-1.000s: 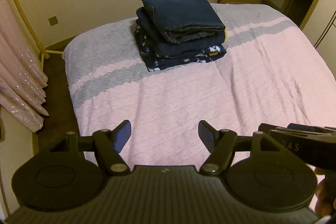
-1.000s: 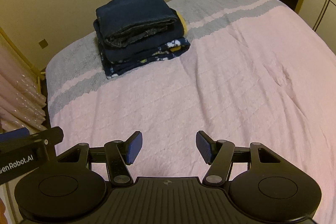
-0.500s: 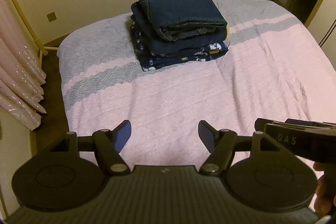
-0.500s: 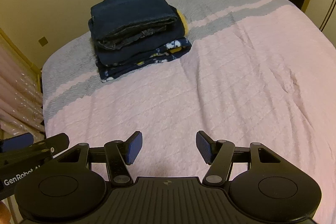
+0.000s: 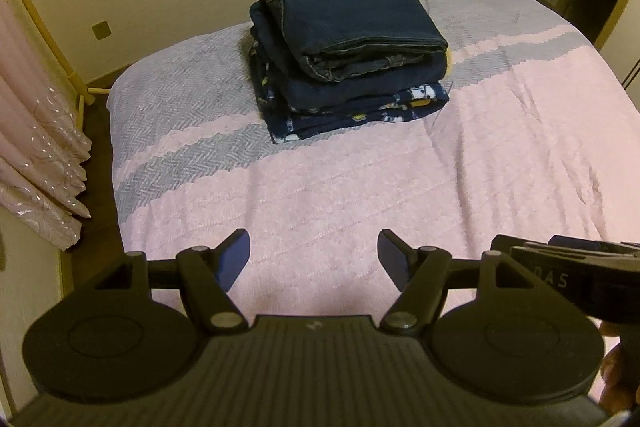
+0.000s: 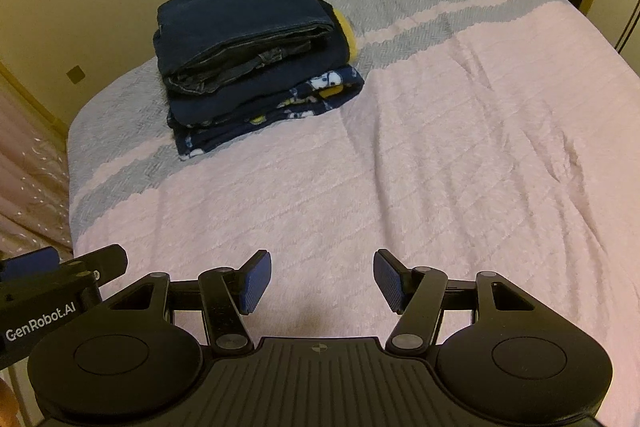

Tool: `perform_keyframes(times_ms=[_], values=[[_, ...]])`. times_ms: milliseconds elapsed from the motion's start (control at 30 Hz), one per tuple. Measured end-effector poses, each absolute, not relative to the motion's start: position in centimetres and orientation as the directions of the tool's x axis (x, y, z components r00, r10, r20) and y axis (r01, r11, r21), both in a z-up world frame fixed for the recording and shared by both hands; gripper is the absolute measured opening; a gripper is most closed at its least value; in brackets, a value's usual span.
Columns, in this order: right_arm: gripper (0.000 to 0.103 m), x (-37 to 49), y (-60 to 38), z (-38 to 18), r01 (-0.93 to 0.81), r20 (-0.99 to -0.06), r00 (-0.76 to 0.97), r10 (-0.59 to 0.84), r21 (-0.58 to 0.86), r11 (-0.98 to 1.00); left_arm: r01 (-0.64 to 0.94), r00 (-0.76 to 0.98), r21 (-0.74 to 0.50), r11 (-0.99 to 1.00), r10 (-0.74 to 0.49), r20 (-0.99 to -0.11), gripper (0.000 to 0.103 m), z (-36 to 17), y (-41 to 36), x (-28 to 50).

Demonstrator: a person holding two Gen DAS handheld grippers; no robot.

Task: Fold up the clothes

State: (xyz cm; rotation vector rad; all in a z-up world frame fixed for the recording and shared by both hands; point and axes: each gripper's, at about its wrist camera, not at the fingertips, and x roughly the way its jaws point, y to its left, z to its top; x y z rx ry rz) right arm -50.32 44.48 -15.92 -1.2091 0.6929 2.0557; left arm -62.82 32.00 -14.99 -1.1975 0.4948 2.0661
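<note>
On the bed (image 5: 400,195), far past our tongs, sits a pile of folded clothes (image 5: 348,55). Our left tongs (image 5: 314,259) and right tongs (image 6: 320,281) are spread wide with nothing between them. They hang over the pink cover, well apart from the pile. The pile's long side runs across the bed, and its folded edges face us.

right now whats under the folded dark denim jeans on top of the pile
A plain navy folded garment, then navy printed fleece on the pink bedspread. A yellow edge peeks behind; the rest is covered.
</note>
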Motion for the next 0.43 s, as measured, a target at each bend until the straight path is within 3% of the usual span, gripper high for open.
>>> perform_keyframes(times_ms=[433], values=[[0.061, -51.6, 44.5, -15.3, -0.756, -0.870, -0.399, 0.290, 0.133, -0.641, -0.727, -0.374, -0.003, -0.686, 0.400, -0.837, 0.067, -14.6, 32.7, -64.1]])
